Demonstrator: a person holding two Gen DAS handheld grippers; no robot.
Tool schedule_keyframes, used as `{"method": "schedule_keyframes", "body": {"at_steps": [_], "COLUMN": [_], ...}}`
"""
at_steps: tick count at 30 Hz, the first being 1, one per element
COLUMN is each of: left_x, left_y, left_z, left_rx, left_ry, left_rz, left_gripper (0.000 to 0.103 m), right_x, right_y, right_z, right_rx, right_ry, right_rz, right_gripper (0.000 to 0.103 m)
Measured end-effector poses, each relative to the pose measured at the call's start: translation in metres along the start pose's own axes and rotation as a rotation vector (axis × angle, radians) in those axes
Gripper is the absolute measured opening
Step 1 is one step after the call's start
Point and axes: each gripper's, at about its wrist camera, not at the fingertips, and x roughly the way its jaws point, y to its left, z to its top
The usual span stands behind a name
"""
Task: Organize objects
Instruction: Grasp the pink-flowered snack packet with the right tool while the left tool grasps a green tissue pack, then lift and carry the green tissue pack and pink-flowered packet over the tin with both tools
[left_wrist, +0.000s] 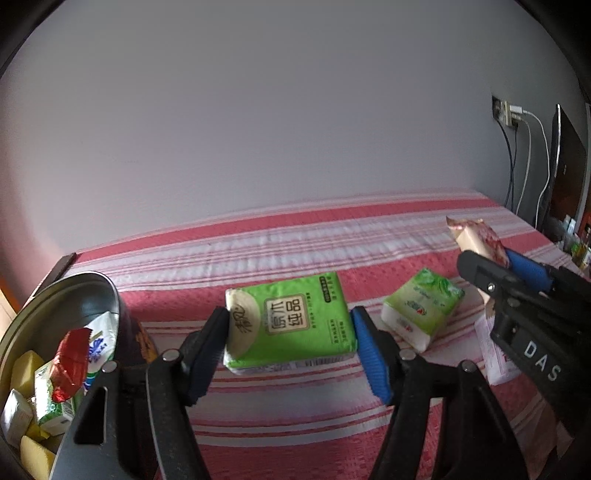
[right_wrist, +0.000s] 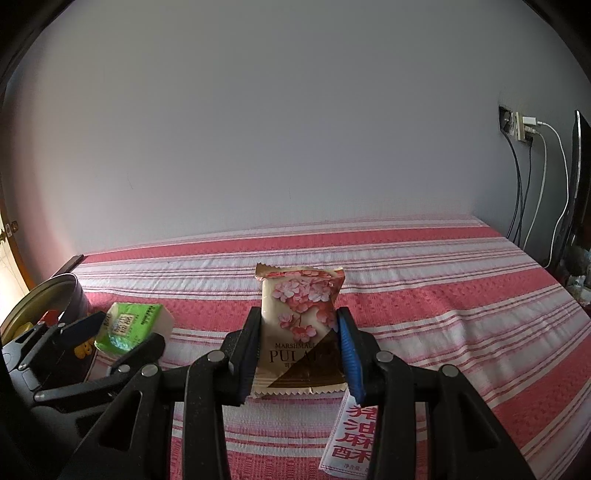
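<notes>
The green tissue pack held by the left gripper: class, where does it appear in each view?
Left wrist view: green tissue pack, centre, between the left gripper's pads.
Right wrist view: same pack, lower left.
Shared landmark: round tin, left of it in both.

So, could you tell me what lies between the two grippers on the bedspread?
In the left wrist view, a second green tissue pack lies between the left gripper and the right gripper.

The tin (left_wrist: 55, 295) stands left of the tissue pack (left_wrist: 288, 325); a second pack (left_wrist: 421, 306) lies to its right.
</notes>
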Motion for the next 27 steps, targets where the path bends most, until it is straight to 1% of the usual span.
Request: {"method": "schedule_keyframes", "body": {"at_steps": [6,10,17,27], "left_x": [-0.015,-0.02,-0.03,-0.044], "left_y": [0.006,0.007,0.019,0.022], "left_z": [-0.003,-0.003,-0.006,-0.011], "left_rx": [-0.018,-0.03,-0.062,-0.058], "left_ry": [-0.071,-0.101,-0.139,-0.191], "left_rz": [0.024,0.035,0.053,0.088], "left_gripper": [0.067,0.067,0.067,0.067], "right_x": [-0.003,-0.009,-0.018,-0.022], "right_y": [0.003,0.005,0.011,0.011], "right_z": [0.0,-0.002,-0.002,-0.002], "right_rx": [-0.013,-0.023,-0.049,-0.058], "right_ry": [-0.017,-0.044,-0.095,-0.124], "right_rz": [-0.007,-0.014,-0.024,-0.028], "right_gripper": [0.042,0.042,0.042,0.042]}}
